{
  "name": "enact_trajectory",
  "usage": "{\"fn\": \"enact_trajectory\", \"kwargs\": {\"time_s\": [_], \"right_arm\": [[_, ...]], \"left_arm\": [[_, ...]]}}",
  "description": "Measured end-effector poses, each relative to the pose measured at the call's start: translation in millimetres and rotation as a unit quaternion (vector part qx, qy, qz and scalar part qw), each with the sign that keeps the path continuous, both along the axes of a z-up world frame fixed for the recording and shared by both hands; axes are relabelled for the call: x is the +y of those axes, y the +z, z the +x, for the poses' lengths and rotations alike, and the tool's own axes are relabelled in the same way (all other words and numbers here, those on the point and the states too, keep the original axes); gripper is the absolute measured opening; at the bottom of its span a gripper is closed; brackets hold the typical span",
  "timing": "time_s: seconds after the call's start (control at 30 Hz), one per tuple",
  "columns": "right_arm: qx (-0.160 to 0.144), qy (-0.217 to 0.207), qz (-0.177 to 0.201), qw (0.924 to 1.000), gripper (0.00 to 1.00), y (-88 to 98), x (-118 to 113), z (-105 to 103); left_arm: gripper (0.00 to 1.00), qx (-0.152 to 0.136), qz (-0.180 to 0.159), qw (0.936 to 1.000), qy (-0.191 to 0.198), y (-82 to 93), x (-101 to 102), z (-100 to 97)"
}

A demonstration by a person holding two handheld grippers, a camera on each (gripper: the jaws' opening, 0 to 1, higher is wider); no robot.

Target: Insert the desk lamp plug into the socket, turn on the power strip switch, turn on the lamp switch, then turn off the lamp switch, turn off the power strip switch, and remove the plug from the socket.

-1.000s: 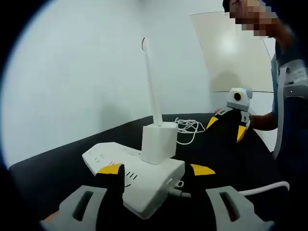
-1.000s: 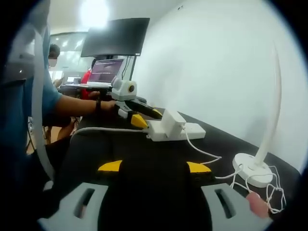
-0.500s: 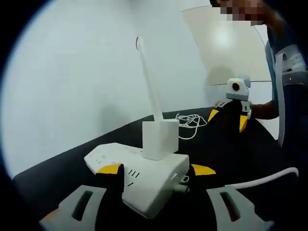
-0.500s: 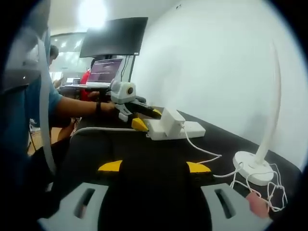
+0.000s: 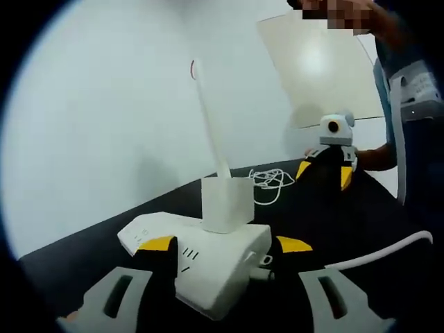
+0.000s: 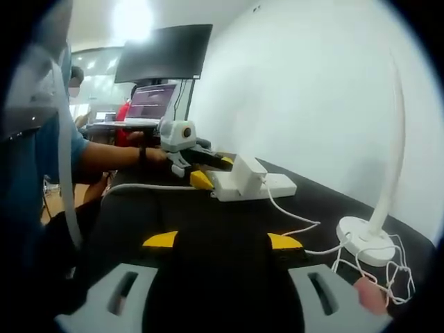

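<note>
A white power strip (image 5: 201, 260) lies on the black table (image 6: 208, 215), with the lamp's blocky white plug (image 5: 225, 202) standing in one of its sockets. My left gripper (image 5: 225, 244) is open, its yellow-tipped jaws straddling the strip's near end with a gap on the right side. From the right gripper view that gripper (image 6: 198, 170) sits at the strip's (image 6: 267, 186) left end, beside the plug (image 6: 248, 175). The white lamp base (image 6: 365, 246) and its curved stem (image 6: 392, 159) stand to the right. My right gripper (image 6: 222, 241) hangs open over bare table, holding nothing; it shows as (image 5: 326, 166) from the left gripper view.
The lamp's thin cord lies coiled (image 6: 388, 277) by the base. The strip's thick white cable (image 6: 152, 187) runs off toward the person. A monitor (image 6: 163, 55) and laptop (image 6: 152, 104) stand on a desk behind. A white wall borders the table.
The left gripper view has shifted slightly, with the strip sitting a little deeper between the jaws. The right gripper has barely moved. Both stay open.
</note>
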State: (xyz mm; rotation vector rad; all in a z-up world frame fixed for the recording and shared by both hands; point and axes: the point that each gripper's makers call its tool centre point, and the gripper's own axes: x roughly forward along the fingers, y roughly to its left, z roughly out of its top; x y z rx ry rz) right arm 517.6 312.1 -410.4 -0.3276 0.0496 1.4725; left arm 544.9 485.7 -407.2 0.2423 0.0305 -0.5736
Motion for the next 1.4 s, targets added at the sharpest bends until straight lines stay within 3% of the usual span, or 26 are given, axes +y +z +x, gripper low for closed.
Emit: {"fn": "enact_trajectory", "kwargs": {"time_s": [0.2,0.8,0.9,1.0,1.27,1.33,1.4], "right_arm": [[0.001,0.0,-0.005,1.0,0.47,-2.4,-0.2,-0.2],[0.022,-0.007,0.009,0.9997,0.45,0.4,-3.6,5.4],[0.037,-0.006,0.0,0.9993,0.45,-3.2,-2.3,7.4],[0.033,-0.006,-0.017,0.9993,0.45,-6.7,-1.4,9.2],[-0.013,-0.013,-0.037,0.9991,0.45,15.6,0.7,26.4],[-0.005,-0.013,-0.048,0.9988,0.45,19.1,1.4,32.4],[0.024,-0.008,-0.052,0.9983,0.45,21.9,2.8,37.3]], "left_arm": [[0.53,-0.018,-0.012,0.9998,0.001,1.6,-1.3,1.8],[0.54,-0.016,-0.024,0.9996,0.007,0.0,0.6,5.4],[0.55,-0.017,-0.025,0.9995,0.006,-0.3,0.1,5.5],[0.55,-0.017,-0.025,0.9995,0.007,-0.4,-0.1,6.1],[0.55,-0.018,-0.025,0.9995,0.007,-0.2,-0.6,7.9],[0.55,-0.018,-0.026,0.9995,0.008,0.0,-0.9,8.6],[0.56,-0.017,-0.026,0.9995,0.01,0.1,-1.3,9.5]]}}
